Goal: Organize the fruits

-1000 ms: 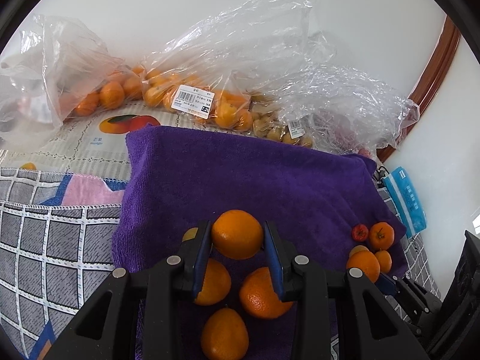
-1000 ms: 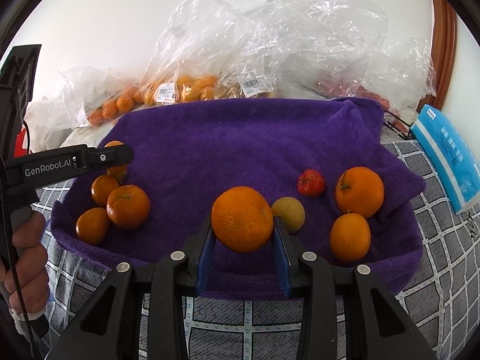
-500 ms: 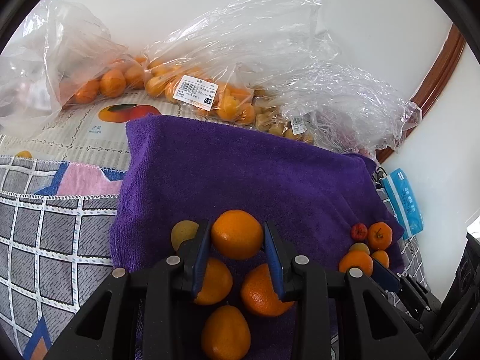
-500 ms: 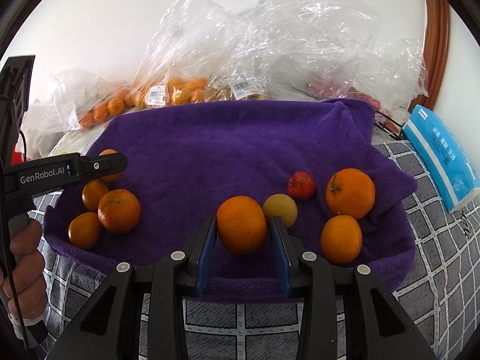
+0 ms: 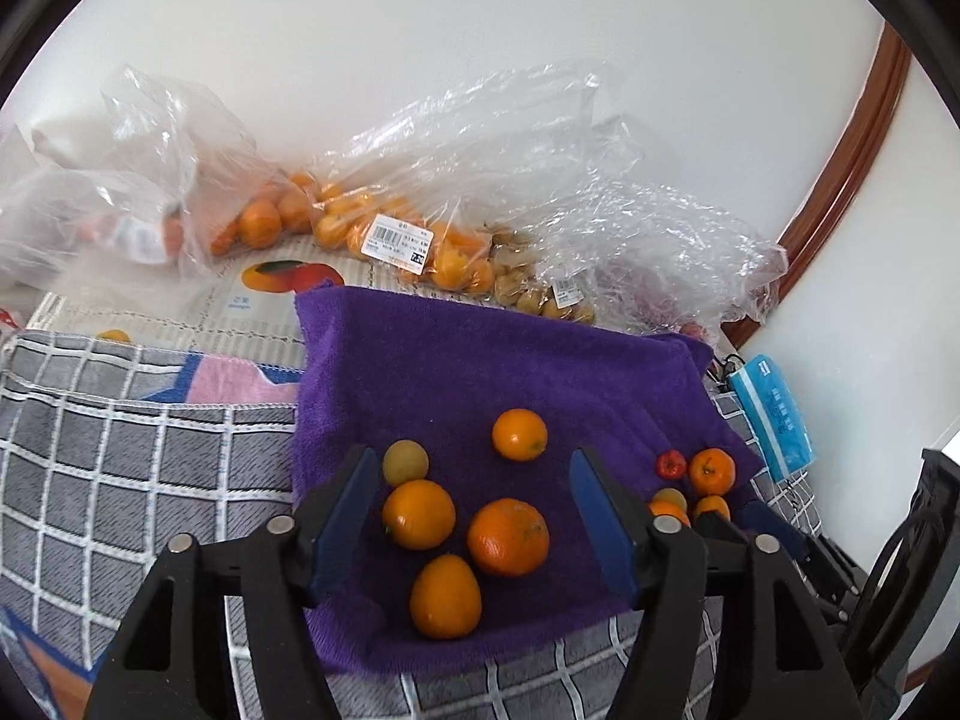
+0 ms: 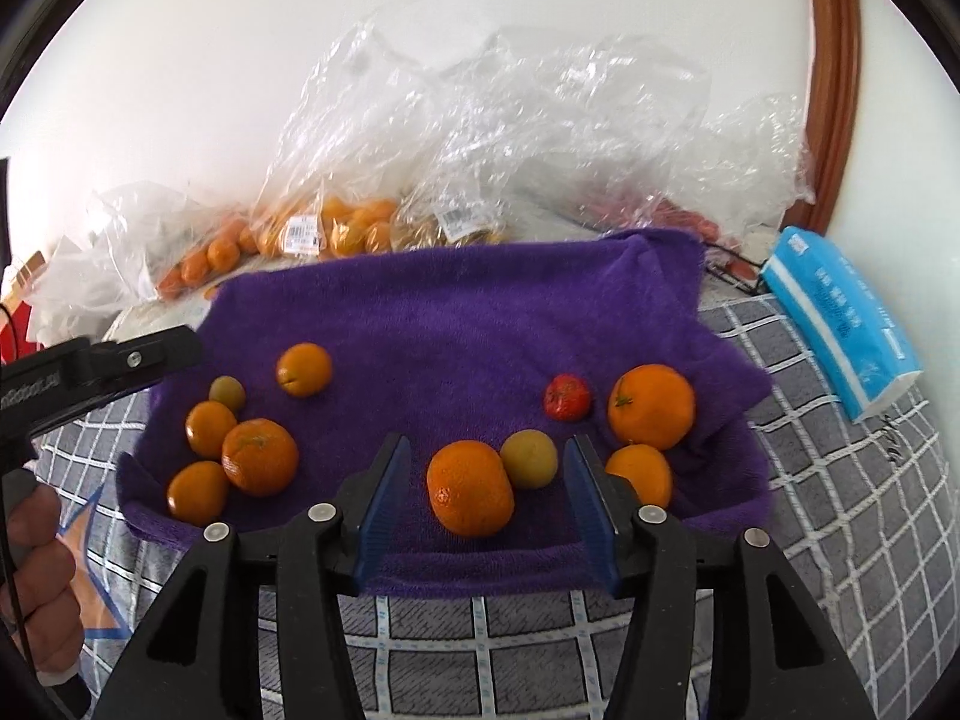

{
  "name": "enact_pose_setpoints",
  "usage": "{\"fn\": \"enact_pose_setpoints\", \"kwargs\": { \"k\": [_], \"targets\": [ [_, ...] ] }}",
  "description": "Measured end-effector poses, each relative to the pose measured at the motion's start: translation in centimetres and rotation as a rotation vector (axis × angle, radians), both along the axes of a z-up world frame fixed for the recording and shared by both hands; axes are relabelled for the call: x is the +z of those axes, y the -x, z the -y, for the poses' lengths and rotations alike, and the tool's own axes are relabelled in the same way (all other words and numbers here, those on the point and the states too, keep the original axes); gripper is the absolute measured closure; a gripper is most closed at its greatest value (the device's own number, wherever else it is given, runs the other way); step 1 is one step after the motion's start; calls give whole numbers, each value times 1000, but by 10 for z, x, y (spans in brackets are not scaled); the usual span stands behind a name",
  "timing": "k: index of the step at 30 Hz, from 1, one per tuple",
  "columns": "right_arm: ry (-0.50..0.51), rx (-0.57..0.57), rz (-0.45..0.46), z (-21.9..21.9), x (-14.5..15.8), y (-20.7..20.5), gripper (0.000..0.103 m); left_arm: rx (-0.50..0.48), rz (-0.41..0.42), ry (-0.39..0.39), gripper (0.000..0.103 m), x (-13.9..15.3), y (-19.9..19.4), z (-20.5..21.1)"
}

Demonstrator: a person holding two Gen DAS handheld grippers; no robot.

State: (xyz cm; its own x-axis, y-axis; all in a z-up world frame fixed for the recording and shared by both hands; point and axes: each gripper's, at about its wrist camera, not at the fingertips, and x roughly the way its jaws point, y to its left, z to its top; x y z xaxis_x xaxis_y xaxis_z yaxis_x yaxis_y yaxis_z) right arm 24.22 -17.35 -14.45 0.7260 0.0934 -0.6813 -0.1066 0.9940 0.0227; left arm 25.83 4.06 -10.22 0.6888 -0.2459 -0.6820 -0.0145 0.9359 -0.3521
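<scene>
1. The left gripper [image 5: 480, 516] is hanging over the near left part of the purple towel [image 5: 492, 372]; its jaws have just been opening and are standing apart, pressing on nothing.
2. Beyond its blue pads a small orange [image 5: 519, 434] is lying free on the towel, apart from both fingers.
3. Four more fruits are sitting by the towel's near left corner: a yellow-green fruit [image 5: 405, 462], a round orange [image 5: 418, 514], a bigger orange [image 5: 508, 536] and an oval orange [image 5: 445, 596].
4. The right gripper [image 6: 486, 492] is hanging over the towel's near edge; its jaws have also just been opening and are gaping, clamping nothing.
5. A large orange [image 6: 470, 488] is resting on the towel between its pads, touching neither, with a pale yellow fruit [image 6: 528, 458] just beside it.
6. Toward the towel's right edge a red strawberry-like fruit [image 6: 566, 398], a stemmed tangerine [image 6: 651, 406] and a smaller orange [image 6: 639, 473] are lying.
7. Clear plastic bags of fruit [image 6: 336, 228] are lining the towel's far edge, and a blue tissue pack [image 6: 840, 318] is lying off its right side on the checked grey cloth [image 6: 840, 480].
8. A person's hand [image 6: 36, 588] is gripping the left gripper's handle.
</scene>
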Motion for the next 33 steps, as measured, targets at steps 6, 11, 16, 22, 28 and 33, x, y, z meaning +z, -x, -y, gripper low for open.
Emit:
{"fn": "enact_pose_setpoints", "kwargs": {
  "k": [6,11,16,22,28,33],
  "targets": [
    [17,-40,42,5,35,35,42,18,52,-25,24,28,48,-6],
    [49,-49,89,10,66,80,42,45,101,-60,15,48,93,-4],
    [33,-42,72,17,82,116,41,52,142,-96,5,62,137,8],
    [32,-59,131,25,89,164,13,45,196,-183,1,73,183,29],
    [13,-98,139,40,97,198,4,51,214,-188,1,80,215,36],
    [0,-128,152,54,105,217,4,43,243,-196,1,89,232,43]
  ]
}}
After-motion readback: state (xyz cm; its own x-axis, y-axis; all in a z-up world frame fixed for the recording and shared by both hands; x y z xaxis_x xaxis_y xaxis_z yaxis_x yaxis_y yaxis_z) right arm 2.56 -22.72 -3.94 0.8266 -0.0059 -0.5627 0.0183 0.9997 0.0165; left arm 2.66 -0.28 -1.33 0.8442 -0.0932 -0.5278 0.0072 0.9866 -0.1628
